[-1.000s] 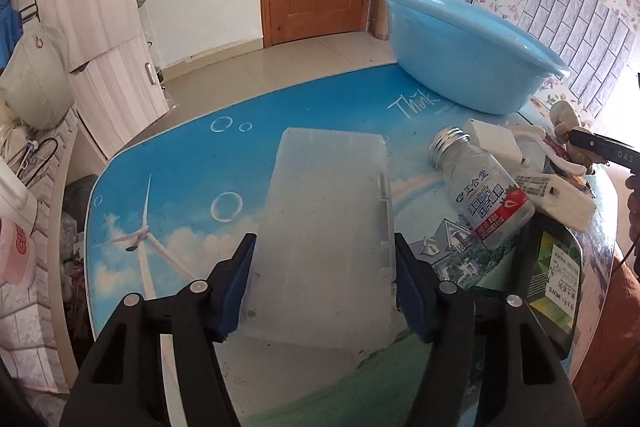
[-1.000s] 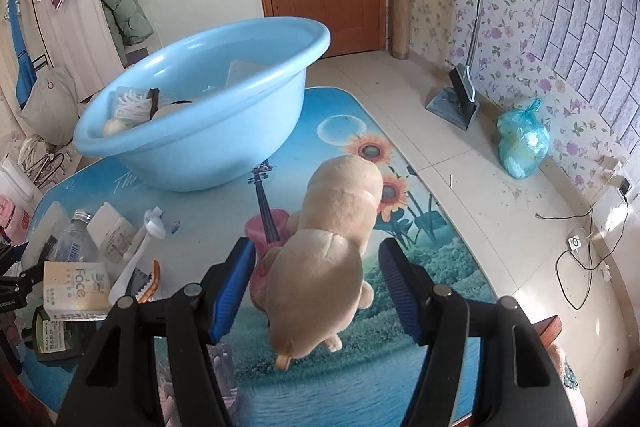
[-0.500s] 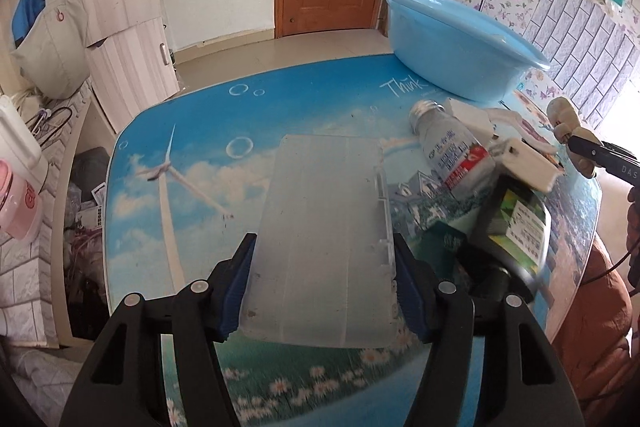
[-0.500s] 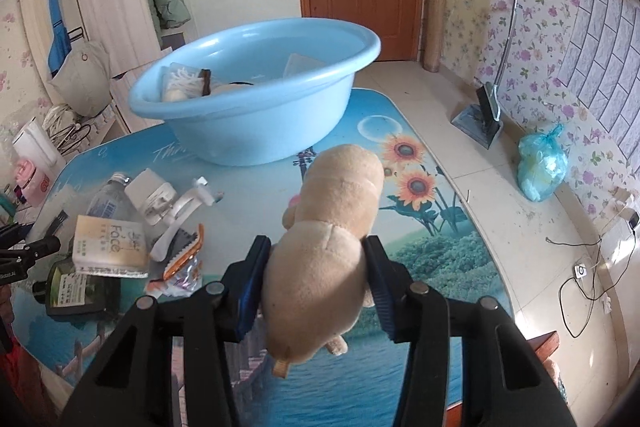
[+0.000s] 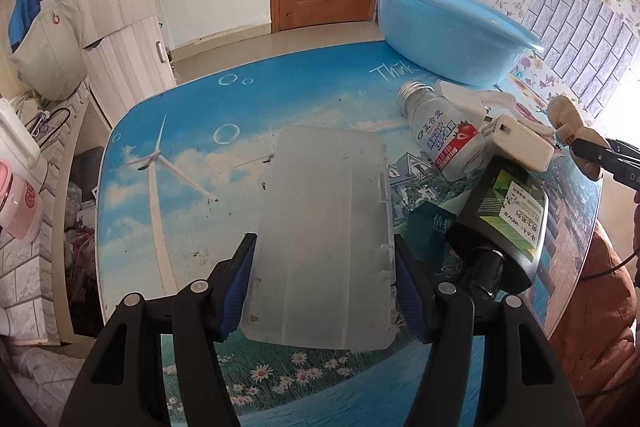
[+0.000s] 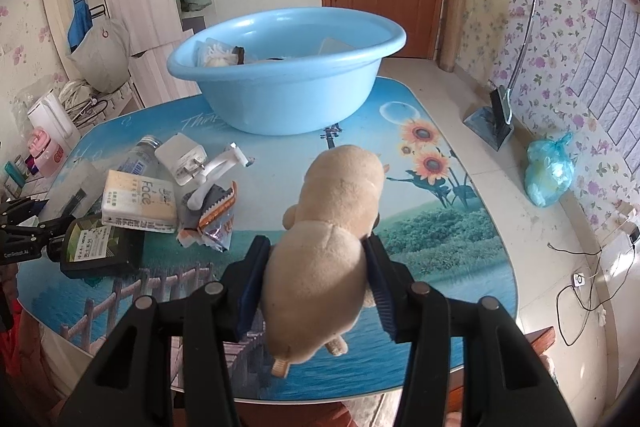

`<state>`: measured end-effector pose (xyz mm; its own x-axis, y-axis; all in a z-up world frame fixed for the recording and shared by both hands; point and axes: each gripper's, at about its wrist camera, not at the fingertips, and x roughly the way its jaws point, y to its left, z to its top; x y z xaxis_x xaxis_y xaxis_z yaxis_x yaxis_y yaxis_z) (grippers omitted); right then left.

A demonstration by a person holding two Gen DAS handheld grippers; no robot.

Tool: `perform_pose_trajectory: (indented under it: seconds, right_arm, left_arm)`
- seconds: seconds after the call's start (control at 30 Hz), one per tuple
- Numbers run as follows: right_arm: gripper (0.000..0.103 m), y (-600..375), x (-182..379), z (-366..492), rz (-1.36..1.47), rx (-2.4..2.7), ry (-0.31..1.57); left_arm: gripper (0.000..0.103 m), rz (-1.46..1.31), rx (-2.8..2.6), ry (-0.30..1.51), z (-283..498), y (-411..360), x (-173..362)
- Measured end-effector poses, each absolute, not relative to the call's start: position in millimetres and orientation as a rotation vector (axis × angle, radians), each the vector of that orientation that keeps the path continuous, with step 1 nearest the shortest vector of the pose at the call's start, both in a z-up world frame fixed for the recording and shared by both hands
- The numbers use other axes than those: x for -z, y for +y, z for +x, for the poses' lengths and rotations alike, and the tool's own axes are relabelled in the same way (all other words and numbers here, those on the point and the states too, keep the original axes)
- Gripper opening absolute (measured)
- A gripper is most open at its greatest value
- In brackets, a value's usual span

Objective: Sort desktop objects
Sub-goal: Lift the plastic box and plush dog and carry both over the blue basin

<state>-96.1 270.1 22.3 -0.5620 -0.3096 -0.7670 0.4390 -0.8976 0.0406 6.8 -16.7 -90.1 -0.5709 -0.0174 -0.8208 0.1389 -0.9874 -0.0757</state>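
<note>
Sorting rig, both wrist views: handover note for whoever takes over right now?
Left gripper: fingers clamped on the translucent plastic organiser box.
Right gripper: fingers pressing the tan plush toy.
Light blue plastic basin at the table's far side already holds a few items.
Left on the table: clear bottle with red label, white charger plug, cream "Face" carton, black bottle with green label, snack wrapper.
Next, probably: drop both held items in the basin.
</note>
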Motion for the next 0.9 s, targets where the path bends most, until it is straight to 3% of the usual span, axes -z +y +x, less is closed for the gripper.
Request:
perform_pose_trajectory:
  seconds: [0.5,0.9]
  right_arm:
    - [0.052,253,-6,-104,1.205,2.439,0.249]
    - [0.049,257,-4,-106,1.21,2.447,0.234]
  left_arm:
    - [0.063,1.385,2.723,0.171,-4,-15,92]
    - [0.061,1.394,2.721,0.182,-3,-13,90]
